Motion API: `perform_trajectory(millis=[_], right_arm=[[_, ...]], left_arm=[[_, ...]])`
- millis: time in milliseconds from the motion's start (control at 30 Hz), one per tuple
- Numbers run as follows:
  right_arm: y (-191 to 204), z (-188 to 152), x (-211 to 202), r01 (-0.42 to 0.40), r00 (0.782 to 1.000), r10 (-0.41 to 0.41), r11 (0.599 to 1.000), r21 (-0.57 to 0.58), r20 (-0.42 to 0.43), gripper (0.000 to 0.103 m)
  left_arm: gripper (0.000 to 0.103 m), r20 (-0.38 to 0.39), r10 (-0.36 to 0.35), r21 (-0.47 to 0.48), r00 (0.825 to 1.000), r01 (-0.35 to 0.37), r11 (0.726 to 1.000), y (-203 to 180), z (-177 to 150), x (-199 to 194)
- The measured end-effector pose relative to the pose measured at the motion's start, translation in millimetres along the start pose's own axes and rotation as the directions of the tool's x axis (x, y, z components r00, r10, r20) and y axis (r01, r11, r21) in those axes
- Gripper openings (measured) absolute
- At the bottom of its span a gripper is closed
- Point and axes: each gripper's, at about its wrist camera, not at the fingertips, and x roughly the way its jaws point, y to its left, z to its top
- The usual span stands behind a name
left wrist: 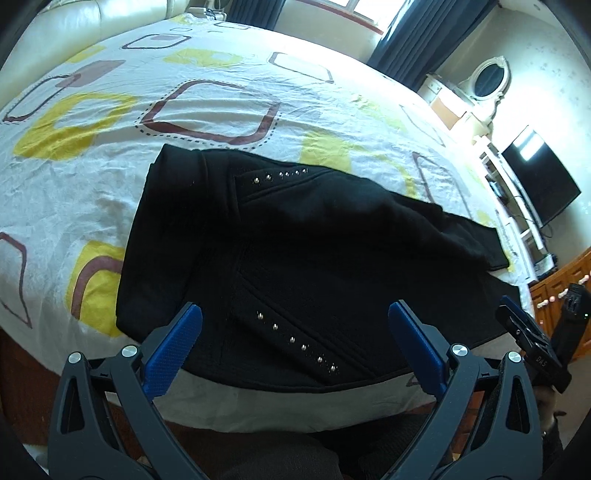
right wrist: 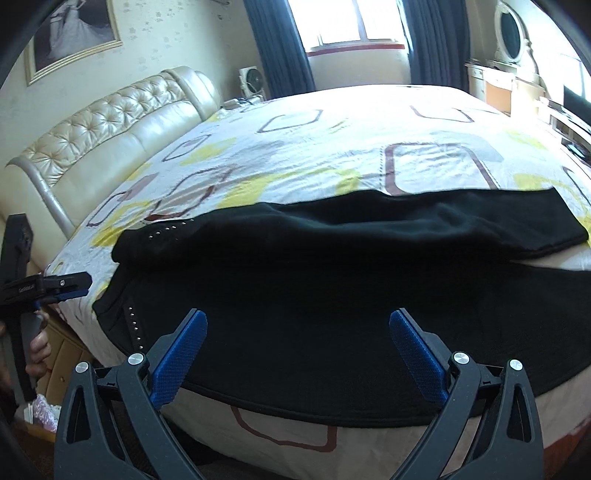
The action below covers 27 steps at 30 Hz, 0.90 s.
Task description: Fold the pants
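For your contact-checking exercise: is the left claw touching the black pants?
Cannot tell. In the left wrist view the open left claw overlaps the black pants, but its height above them isn't shown.

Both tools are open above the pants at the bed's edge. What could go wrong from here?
1. The pants overhang the bed's near edge; a loose pull could drag them off.
2. The far leg is bunched, so folding now may trap wrinkles.
3. The left tool hovers near the studs; its fingers could snag there.

Daylight from the blown-out window between dark blue curtains (right wrist: 332, 22) floods the patterned white bedsheet (right wrist: 332, 147); fisheye edges bend and vignette, black pants (right wrist: 314, 295) lose detail.
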Motion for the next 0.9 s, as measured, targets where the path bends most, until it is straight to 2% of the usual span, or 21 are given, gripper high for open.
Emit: perform_trajectory(millis=[33, 133, 233, 367, 433, 533, 633, 767, 833, 900], right_arm=[[0, 6, -2, -0.004, 1.0, 0.005, 1.0, -0.025, 0.021, 0.099], [-4, 21, 3, 0.059, 0.997, -0.055, 0.996, -0.072, 0.062, 0.099], [-14, 29, 21, 0.043, 0.998, -0.041, 0.998, -0.043, 0.039, 0.099], [-28, 32, 49, -0.005, 1.0, 0.005, 0.999, 0.043, -0.018, 0.099], [-34, 34, 60, -0.032, 0.998, 0.035, 0.998, 0.057, -0.048, 0.099], [-43, 45, 74, -0.066, 0.996, 0.07, 0.995, 0.074, -0.049, 0.099], [-59, 64, 90, -0.098, 0.993, 0.106, 0.987, 0.126, -0.06, 0.099], [-79, 82, 111, -0.068, 0.991, 0.092, 0.974, 0.215, -0.101, 0.099], [-86, 86, 119, -0.076, 0.988, 0.11, 0.96, 0.27, -0.112, 0.099], [-90, 87, 124, -0.094, 0.985, 0.134, 0.946, 0.31, -0.109, 0.099]], left_arm=[[0.101, 0.001, -0.02, -0.017, 1.0, 0.02, 1.0, 12, 9, 0], [0.101, -0.022, -0.058, -0.073, 0.998, 0.056, 0.996, 50, 43, 13], [0.101, -0.029, -0.056, -0.093, 0.998, 0.053, 0.994, 80, 76, 30], [0.101, -0.058, -0.042, -0.065, 0.997, 0.038, 0.997, 102, 106, 57], [0.101, -0.088, -0.037, -0.08, 0.995, 0.029, 0.996, 111, 114, 73], [0.101, -0.125, -0.085, -0.108, 0.989, 0.071, 0.992, 117, 122, 94], [0.101, -0.147, -0.129, -0.086, 0.981, 0.117, 0.989, 113, 130, 107], [0.101, -0.151, -0.227, -0.112, 0.962, 0.212, 0.971, 113, 137, 113], [0.101, -0.14, -0.275, -0.125, 0.951, 0.258, 0.958, 112, 137, 111], [0.1, -0.142, -0.283, -0.111, 0.948, 0.269, 0.957, 108, 136, 109]])
